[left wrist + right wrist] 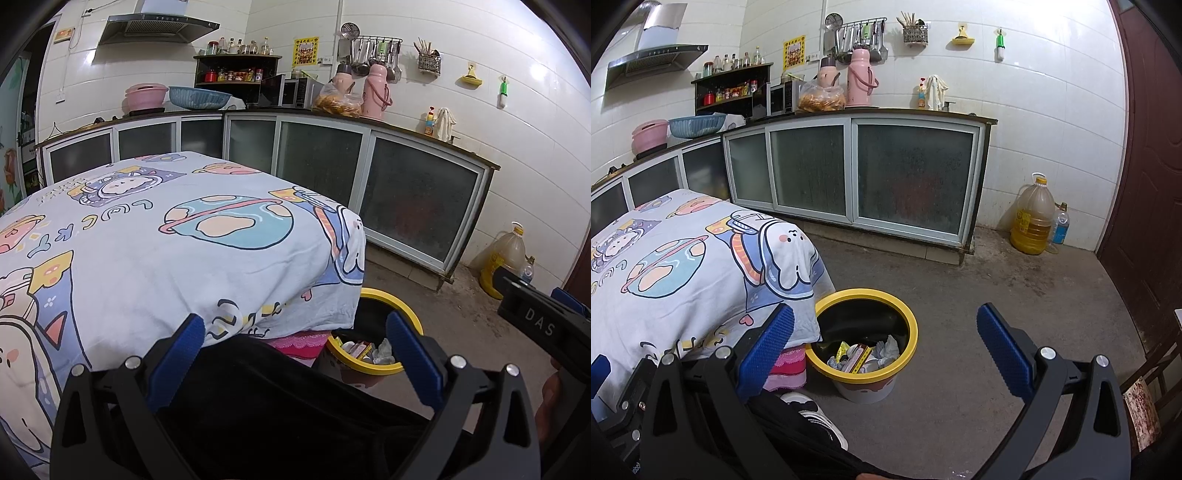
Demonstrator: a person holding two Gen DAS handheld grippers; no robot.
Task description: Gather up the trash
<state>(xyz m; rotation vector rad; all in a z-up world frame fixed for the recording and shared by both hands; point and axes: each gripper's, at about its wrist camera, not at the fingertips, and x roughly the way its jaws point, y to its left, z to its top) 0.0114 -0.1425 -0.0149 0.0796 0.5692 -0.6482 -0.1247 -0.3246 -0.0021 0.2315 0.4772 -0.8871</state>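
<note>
Trash [862,354] sits inside the yellow-rimmed bin [908,325] on the floor: wrappers, crumpled paper, a yellow-and-red packet, all piled at the bin's near side. Bin stands just beside the corner of the table, which is covered by a cartoon-print cloth [676,258]; the cloth's hanging corner touches or overlaps the bin's left rim, cannot tell which. Pink fabric [786,363] shows under the cloth, right next to the bin. Left gripper [295,332] is spread wide, blue pads [413,354] well apart, nothing between them; it hangs over the near table edge with the bin [391,295] partly seen behind its right finger. Right gripper [886,332] also wide open, holding nothing, hanging above the floor with the bin between its fingers in view, not touching it. In the left view the right gripper's black body [543,321] shows to the right of the bin. A shoe [812,417] and a dark trouser leg are near the bin's base, toward the camera. Beyond the bin, glass-door cabinets [857,173] run along the tiled wall; an oil jug [1032,218] and a small bottle [1060,225] stand on the floor farther right of the bin, by the dark red door [1145,166].
</note>
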